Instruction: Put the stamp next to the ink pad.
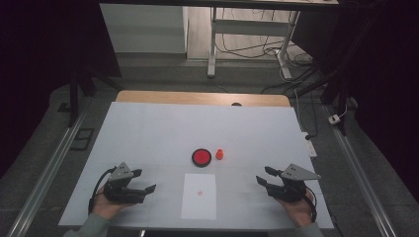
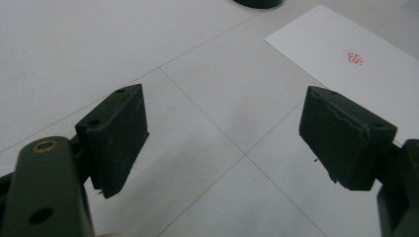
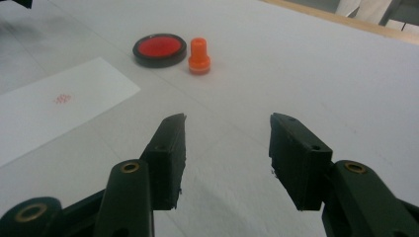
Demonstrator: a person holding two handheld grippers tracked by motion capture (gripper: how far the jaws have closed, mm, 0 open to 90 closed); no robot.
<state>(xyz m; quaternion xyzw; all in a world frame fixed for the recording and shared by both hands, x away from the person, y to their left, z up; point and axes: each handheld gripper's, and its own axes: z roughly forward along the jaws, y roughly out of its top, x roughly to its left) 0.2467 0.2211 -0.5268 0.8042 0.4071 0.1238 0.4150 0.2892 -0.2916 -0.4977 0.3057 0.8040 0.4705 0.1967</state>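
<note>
From the high view, a white table (image 1: 148, 128) carries three things near its middle. A round ink pad (image 1: 201, 157) with a red face sits just beside a small orange stamp (image 1: 220, 154), which stands upright to its right, the two close but apart. Nearer the person lies a sheet of paper (image 1: 199, 196) with a small red mark (image 1: 200, 193) printed on it (likely the stamp's own impression, which would explain why pad, stamp and sheet are grouped so tightly). The left gripper (image 1: 143, 183) rests low at the sheet's left and the right gripper (image 1: 263, 177) at its right, each held in a hand at the table's near edge, both pointing inward. Flanking the sheet like this looks like a resting stance, with either tool within easy reach of the stamp.

In the left gripper view, the jaws stand wide apart with nothing between them, hovering just over the table's seams. The paper (image 2: 346, 74) lies ahead to the right, its red mark (image 2: 355, 58) plain, and the pad's dark rim (image 2: 258, 3) barely clips the top edge.

In the right gripper view, the jaws are likewise spread wide and empty. Beyond them the pad (image 3: 159, 49) and the stamp (image 3: 198, 56) sit side by side, the stamp upright on its base, and the paper (image 3: 54, 108) runs off to the left with its mark (image 3: 62, 98) faint.
</note>
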